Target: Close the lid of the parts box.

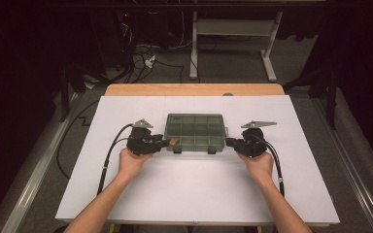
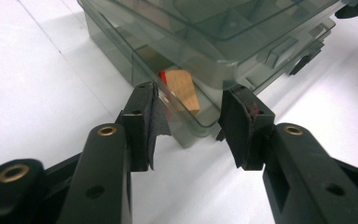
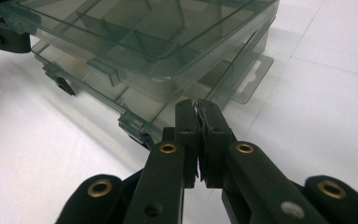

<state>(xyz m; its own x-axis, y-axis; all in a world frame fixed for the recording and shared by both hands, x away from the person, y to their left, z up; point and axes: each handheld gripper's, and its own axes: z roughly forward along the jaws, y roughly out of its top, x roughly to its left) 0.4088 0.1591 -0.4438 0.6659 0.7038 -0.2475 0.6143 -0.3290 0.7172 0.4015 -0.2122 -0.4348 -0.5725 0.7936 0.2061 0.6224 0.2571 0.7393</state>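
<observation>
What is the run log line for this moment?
left hand-held gripper: open at box corner | right hand-held gripper: shut at box edge | wedge: inside box

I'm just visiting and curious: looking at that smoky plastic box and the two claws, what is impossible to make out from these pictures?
- Box contents: high view, too small and dim through the tinted lid.
- Wooden wedge: left gripper view, its far part blurred behind the box's tinted wall; the red bit beside it is unclear.
- Right claw: right gripper view, its closed tips hide whether they pinch the box edge.
- Left claw: its body is cut off by the bottom edge.
</observation>
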